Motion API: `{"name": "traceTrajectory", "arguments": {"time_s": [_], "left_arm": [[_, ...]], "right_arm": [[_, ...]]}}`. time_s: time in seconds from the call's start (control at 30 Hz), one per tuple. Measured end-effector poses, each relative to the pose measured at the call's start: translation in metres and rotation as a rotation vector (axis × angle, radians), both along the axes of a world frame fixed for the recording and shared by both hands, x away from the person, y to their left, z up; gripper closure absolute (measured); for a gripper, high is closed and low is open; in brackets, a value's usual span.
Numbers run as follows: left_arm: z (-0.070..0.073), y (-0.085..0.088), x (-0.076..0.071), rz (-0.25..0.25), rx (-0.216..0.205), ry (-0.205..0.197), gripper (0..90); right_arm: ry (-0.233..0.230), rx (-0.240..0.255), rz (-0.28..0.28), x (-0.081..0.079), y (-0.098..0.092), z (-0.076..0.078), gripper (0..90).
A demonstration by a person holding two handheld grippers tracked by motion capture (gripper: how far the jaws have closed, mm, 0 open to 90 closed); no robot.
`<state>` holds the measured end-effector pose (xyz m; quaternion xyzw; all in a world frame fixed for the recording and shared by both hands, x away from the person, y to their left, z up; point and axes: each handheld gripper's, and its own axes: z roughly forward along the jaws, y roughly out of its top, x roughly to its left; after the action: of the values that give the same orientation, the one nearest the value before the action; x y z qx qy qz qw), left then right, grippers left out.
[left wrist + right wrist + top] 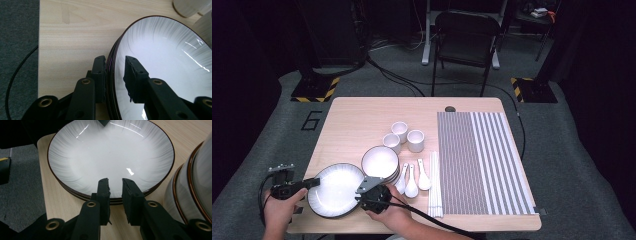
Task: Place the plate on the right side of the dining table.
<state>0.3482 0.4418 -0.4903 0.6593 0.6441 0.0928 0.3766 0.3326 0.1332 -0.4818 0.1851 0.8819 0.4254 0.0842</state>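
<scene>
Two claws at the plate stack

The left claw (pixel 116 75) straddled the plates' (pixel 335 190) rim, one jaw either side; the right claw (pixel 115 192) stood narrow and empty above the near rim.

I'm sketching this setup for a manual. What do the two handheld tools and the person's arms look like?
Both tools are black. The left tool carries a grey plate with small markers on top; the right tool has a grey three-cornered plate. A black cable trails from each. Up close, the jaws are blocky black bars with brass-coloured rivets at the joints. The forearms are bare, with no sleeves visible.
</scene>
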Motion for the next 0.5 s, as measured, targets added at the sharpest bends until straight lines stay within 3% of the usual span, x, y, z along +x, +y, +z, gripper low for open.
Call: {"name": "traceTrajectory", "arguments": {"time_s": [0.5], "left_arm": [[-0.0003,0.0013,0.0007,-0.012,-0.001,0.005,70.1]], "right_arm": [[0.041,0.007,-0.011,0.0017,-0.0007,-0.0016,76.7]]}}
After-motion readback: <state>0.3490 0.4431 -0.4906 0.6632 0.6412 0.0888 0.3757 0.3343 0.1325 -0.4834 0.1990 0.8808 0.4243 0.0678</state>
